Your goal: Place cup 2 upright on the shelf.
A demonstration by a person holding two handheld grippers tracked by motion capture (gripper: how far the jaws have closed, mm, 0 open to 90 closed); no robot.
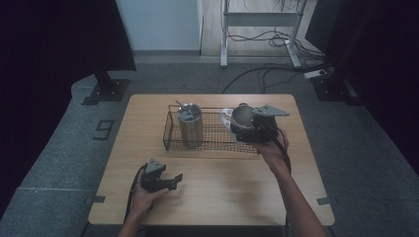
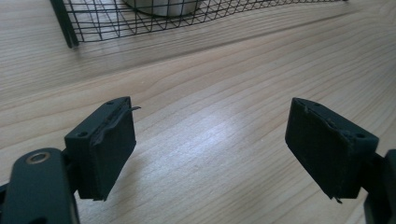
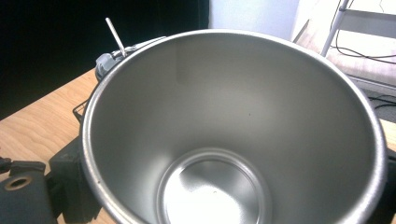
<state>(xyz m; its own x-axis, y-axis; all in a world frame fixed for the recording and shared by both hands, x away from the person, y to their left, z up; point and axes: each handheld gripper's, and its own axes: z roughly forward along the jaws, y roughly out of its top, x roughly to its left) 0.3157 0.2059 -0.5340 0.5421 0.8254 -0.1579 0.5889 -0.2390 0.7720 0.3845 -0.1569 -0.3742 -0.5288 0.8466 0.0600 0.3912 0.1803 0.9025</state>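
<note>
A light wooden desk (image 1: pixel 212 197) stands on grey carpet (image 1: pixel 59 148). Beyond it rise a pale wall (image 1: pixel 158 24) and a white metal frame (image 1: pixel 262 19), with black cables (image 1: pixel 267 74) trailing over the floor. Dark curtains (image 1: pixel 49 39) hang at both sides, and the room is dim.

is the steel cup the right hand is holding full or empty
Empty. The right gripper view looks straight into the steel cup, and its bare, shiny bottom shows with nothing lying in it.

Basket (image 1: pixel 170 140) on table (image 1: pixel 222 197), far centre. Tumbler (image 1: pixel 190 126) upright in basket's left part. Cup (image 1: pixel 242 116) at basket's right end.
</note>
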